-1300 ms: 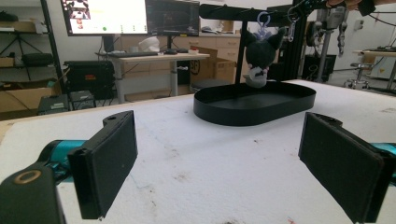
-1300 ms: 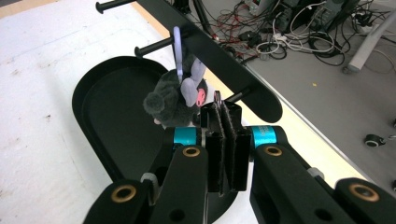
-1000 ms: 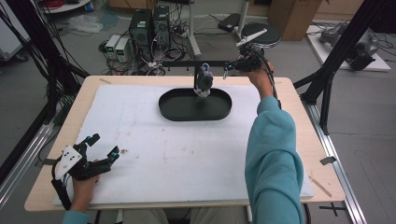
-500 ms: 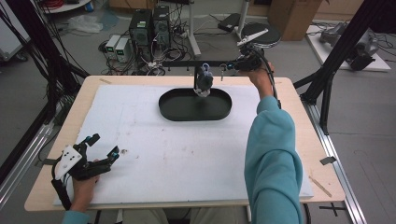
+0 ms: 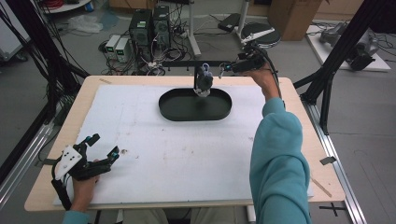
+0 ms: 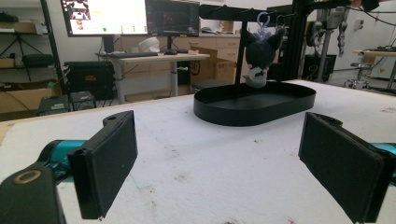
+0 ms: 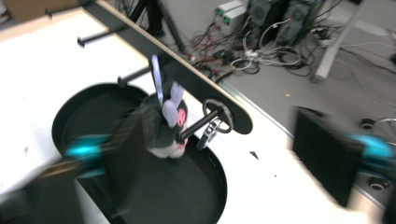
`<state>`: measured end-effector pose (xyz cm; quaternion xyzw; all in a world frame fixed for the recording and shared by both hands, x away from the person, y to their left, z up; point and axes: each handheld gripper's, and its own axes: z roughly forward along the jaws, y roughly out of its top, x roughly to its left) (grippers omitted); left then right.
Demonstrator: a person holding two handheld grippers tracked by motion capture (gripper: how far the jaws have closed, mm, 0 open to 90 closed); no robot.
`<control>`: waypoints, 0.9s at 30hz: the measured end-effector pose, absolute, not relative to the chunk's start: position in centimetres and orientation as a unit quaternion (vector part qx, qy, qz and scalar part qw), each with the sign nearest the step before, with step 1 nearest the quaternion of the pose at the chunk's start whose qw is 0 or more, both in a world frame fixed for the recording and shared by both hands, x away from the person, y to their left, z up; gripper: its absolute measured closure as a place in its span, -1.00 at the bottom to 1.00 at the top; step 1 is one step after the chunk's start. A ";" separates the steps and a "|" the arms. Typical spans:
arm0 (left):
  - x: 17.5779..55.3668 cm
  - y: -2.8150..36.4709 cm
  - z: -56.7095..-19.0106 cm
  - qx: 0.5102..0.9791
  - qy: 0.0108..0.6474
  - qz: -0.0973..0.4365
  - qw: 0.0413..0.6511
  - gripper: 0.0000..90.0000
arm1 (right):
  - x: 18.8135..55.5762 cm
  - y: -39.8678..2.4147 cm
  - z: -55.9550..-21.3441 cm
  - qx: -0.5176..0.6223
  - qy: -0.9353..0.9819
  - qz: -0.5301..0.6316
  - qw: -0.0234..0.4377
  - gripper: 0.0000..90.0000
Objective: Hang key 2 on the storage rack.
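A dark grey plush keychain [image 5: 203, 82] hangs by a lilac loop from a peg on the black stand's bar [image 5: 187, 62], above the black oval tray [image 5: 173, 108]. In the right gripper view the plush [image 7: 163, 126] hangs beside a metal key ring with a clasp [image 7: 215, 119] on the neighbouring peg. My right gripper [image 5: 232, 66] is at the bar's right end; its jaws have just been opening and stand wide apart [image 7: 229, 158], pressing on nothing. My left gripper [image 5: 102, 148] rests open at the table's near left corner, with nothing between its jaws [image 6: 215, 163] and the tray [image 6: 254, 100] far ahead.
White foam sheet [image 5: 187, 154] covers the wooden table. Black frame posts [image 5: 327, 79] stand at the right and left edges. Computers and cables [image 5: 149, 28] lie on the floor behind the table.
The right gripper's jaws have parted at the bar, and its hand has barely shifted. The plush hangs as before. The left hand has stayed put.
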<state>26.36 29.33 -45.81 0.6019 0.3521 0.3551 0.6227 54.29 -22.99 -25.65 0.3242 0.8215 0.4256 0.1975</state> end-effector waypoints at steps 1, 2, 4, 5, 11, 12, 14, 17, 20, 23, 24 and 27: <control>26.3 29.3 -45.8 0.601 0.352 0.356 0.623 -0.73 | 54.0 -23.1 -25.4 0.328 0.817 0.433 0.190 -0.98; 26.3 29.3 -45.8 0.601 0.350 0.358 0.623 -0.73 | 53.7 -23.2 -25.2 0.334 0.809 0.444 0.192 -0.99; 26.3 29.3 -45.8 0.602 0.349 0.359 0.622 -0.73 | 52.8 -23.6 -25.0 0.329 0.795 0.466 0.204 -0.99; 26.3 29.3 -45.8 0.600 0.350 0.358 0.624 -0.73 | 52.3 -23.8 -25.0 0.325 0.791 0.472 0.213 -0.99; 26.3 29.3 -45.8 0.603 0.349 0.359 0.622 -0.73 | 49.3 -25.4 -25.4 0.316 0.783 0.494 0.207 -0.99; 26.3 29.2 -45.8 0.602 0.349 0.359 0.622 -0.73 | 48.6 -25.6 -25.5 0.310 0.780 0.501 0.209 -0.99; 26.3 29.3 -45.8 0.602 0.349 0.359 0.622 -0.73 | 47.4 -26.0 -25.8 0.301 0.777 0.512 0.211 -0.99; 26.3 29.3 -45.8 0.602 0.350 0.357 0.622 -0.73 | 44.7 -26.4 -26.4 0.279 0.772 0.526 0.225 -0.99; 26.3 29.3 -45.8 0.603 0.349 0.358 0.621 -0.73 | 42.2 -26.9 -27.7 0.266 0.758 0.547 0.235 -0.99; 26.3 29.3 -45.8 0.603 0.349 0.358 0.621 -0.73 | 40.0 -27.4 -29.3 0.267 0.747 0.557 0.246 -0.99; 26.3 29.3 -45.8 0.603 0.349 0.358 0.621 -0.73 | 39.3 -27.6 -29.8 0.268 0.741 0.564 0.246 -0.99; 26.3 29.3 -45.8 0.604 0.349 0.358 0.621 -0.73 | 37.2 -28.2 -31.5 0.270 0.726 0.580 0.251 -0.99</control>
